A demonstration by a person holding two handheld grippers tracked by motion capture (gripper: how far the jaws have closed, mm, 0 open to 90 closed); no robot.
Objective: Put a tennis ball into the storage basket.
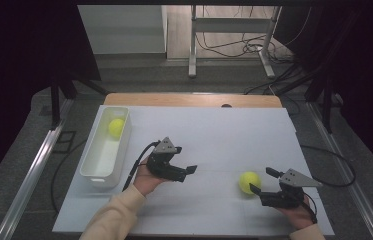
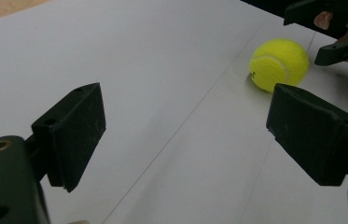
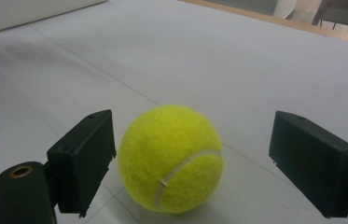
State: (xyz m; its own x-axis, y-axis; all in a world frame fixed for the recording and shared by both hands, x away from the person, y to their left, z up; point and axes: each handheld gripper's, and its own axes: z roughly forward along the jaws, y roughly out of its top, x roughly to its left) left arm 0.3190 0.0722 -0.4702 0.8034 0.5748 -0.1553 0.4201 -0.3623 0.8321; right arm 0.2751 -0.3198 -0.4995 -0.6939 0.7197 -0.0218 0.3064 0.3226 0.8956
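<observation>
Fingers of right gripper stand wide around tennis ball, not touching; left gripper open, empty.

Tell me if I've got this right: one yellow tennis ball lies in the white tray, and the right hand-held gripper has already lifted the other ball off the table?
Not quite. The other ball still rests on the table, between the open jaws of the right hand-held gripper, as the right gripper view shows. One ball does lie in the white tray.

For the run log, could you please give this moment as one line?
right gripper: open, straddling yellow felt tennis ball | left gripper: open, empty | second ball: in white plastic bin
</observation>
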